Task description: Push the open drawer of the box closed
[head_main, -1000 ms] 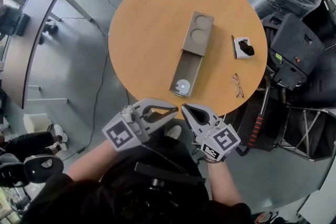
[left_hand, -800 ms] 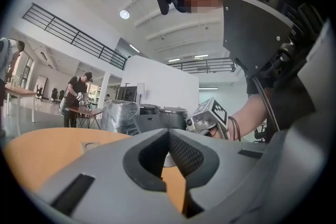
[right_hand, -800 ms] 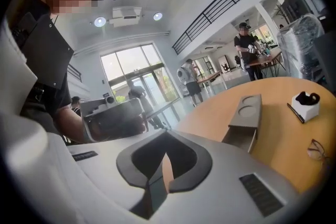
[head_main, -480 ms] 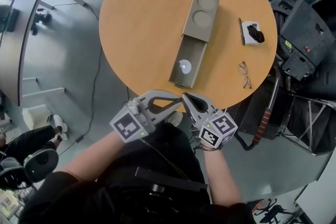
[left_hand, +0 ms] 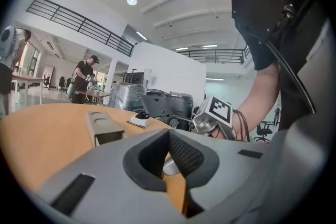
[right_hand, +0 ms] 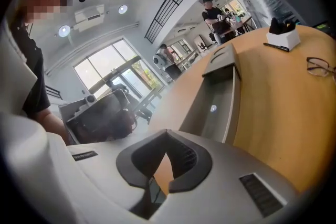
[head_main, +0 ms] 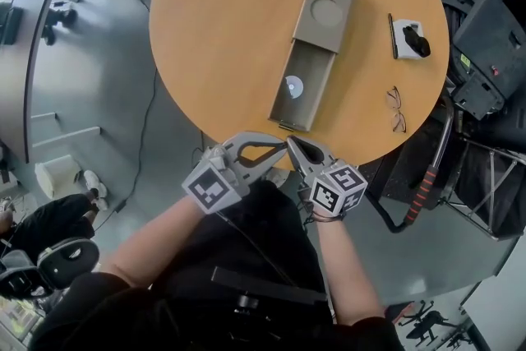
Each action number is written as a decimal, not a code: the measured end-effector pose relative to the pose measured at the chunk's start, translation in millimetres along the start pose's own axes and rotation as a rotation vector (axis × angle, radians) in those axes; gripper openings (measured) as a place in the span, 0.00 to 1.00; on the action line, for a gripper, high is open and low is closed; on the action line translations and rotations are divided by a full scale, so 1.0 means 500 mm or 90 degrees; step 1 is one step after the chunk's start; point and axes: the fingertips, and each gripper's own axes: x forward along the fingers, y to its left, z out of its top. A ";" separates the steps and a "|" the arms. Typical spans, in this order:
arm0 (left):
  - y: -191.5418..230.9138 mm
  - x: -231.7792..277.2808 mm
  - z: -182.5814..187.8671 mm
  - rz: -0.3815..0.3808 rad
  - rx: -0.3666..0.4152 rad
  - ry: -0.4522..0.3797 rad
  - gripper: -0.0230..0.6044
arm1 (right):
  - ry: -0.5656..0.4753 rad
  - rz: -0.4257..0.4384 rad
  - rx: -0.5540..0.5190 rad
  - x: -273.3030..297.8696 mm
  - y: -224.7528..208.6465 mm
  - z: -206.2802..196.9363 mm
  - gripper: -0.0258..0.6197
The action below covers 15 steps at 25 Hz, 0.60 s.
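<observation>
Drawer (head_main: 306,89) stood pulled out of the grey-brown box (head_main: 327,6) toward the person, its front near the closest edge of the round wooden table (head_main: 214,29). Box lay lengthwise on the tabletop, two round recesses in its top. One small white disc (head_main: 293,86) sat inside the drawer. Left gripper (head_main: 280,157) and right gripper (head_main: 290,146) were held side by side at the table's near rim, tips almost together, close to the drawer front but clear of it. Left gripper's jaws were pressed together at the tips with nothing between them. Right gripper's jaws were likewise closed on nothing, and they pointed along the drawer's length. Eyeglasses (head_main: 397,109) lay on the table to the right of the drawer. Beyond them, beside the box, stood a white stand (head_main: 408,37) with a dark object on it.
</observation>
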 end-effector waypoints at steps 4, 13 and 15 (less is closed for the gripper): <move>0.018 0.003 -0.029 0.001 -0.023 0.001 0.09 | 0.011 -0.014 0.023 0.023 -0.020 -0.024 0.05; 0.048 0.013 -0.074 -0.001 -0.024 0.028 0.09 | 0.027 -0.038 0.087 0.066 -0.074 -0.061 0.05; 0.049 0.013 -0.077 -0.004 -0.031 0.031 0.09 | 0.030 -0.045 0.103 0.072 -0.084 -0.064 0.05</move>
